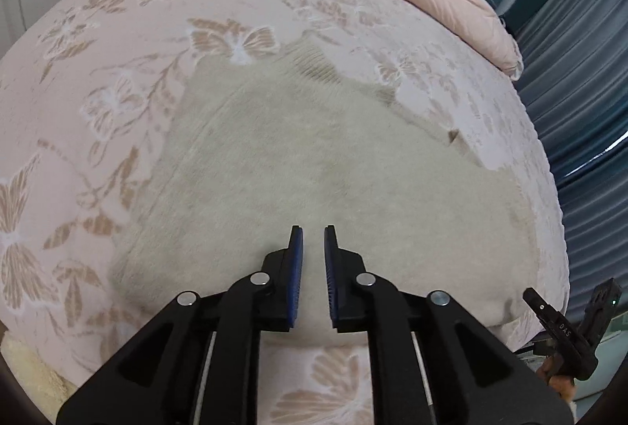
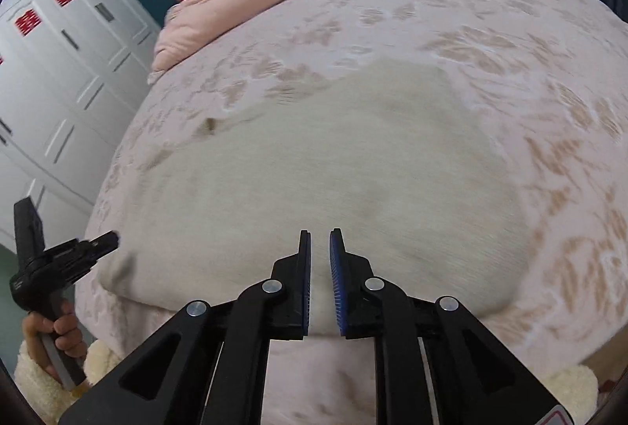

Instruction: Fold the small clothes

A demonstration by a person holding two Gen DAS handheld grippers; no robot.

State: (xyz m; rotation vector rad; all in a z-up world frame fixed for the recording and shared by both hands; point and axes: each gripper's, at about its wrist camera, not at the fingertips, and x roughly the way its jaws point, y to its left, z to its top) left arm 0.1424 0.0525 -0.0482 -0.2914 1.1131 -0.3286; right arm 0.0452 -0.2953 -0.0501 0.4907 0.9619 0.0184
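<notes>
Left wrist view is showing the cream sweater (image 1: pixel 314 165) lying flat on the bed (image 1: pixel 117 32); both claws are hovering nearly clenched, empty. Soft, light knit; best pinched at an edge.

Soft, even indoor light with faint shadows and no glare falls on the bedspread (image 1: pixel 117 32), which bulges under strong fisheye bending toward dark rounded corners, while the right wrist view is smeared by motion blur.
</notes>
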